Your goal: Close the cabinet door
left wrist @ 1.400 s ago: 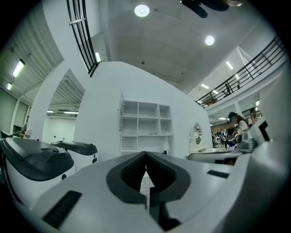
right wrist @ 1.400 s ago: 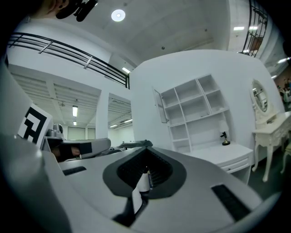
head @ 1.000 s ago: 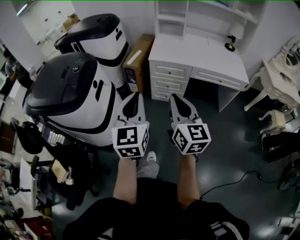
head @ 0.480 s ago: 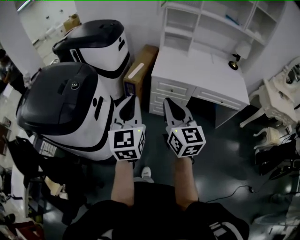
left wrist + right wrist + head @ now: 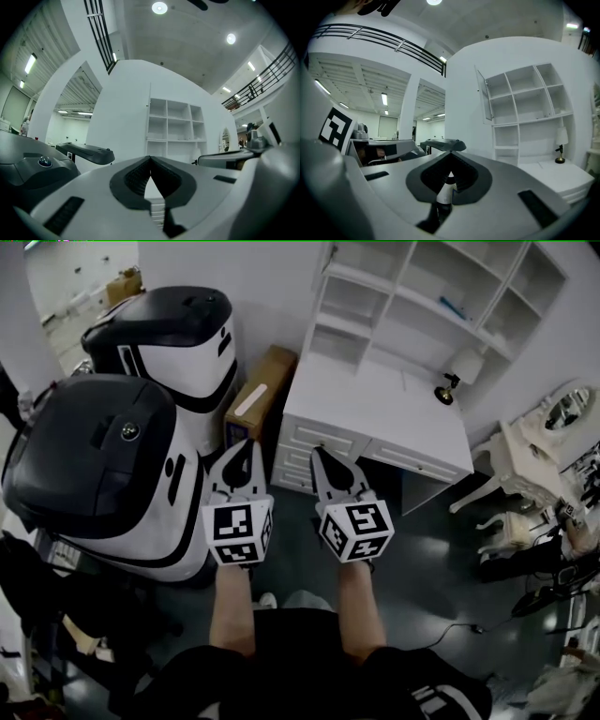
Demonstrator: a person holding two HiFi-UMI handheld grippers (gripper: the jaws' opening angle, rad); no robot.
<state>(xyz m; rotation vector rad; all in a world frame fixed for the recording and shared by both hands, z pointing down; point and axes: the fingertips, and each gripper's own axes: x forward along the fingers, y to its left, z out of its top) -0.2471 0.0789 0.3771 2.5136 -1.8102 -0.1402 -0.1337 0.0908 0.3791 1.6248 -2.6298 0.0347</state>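
Note:
A white desk [image 5: 375, 418] carries a white shelf unit [image 5: 422, 296] against the wall. At the unit's upper left a narrow cabinet door [image 5: 484, 101] stands swung open; in the left gripper view the cabinet door [image 5: 149, 101] shows as a thin edge. Both grippers are held level side by side in front of the desk's drawers [image 5: 300, 442], apart from the door. My left gripper [image 5: 246, 444] [image 5: 150, 158] is shut with nothing in it. My right gripper [image 5: 317, 454] [image 5: 451, 153] is shut and empty too.
Two big white-and-black machines [image 5: 94, 456] [image 5: 178, 324] stand close on the left. A cardboard box [image 5: 255, 395] leans between them and the desk. A small lamp [image 5: 448, 381] stands on the desk. White furniture [image 5: 525, 456] and a floor cable [image 5: 450, 629] lie to the right.
Both grippers, still shut, have moved forward together towards the desk. The desk and shelf unit appear nearer, and more of the shelves are in view.

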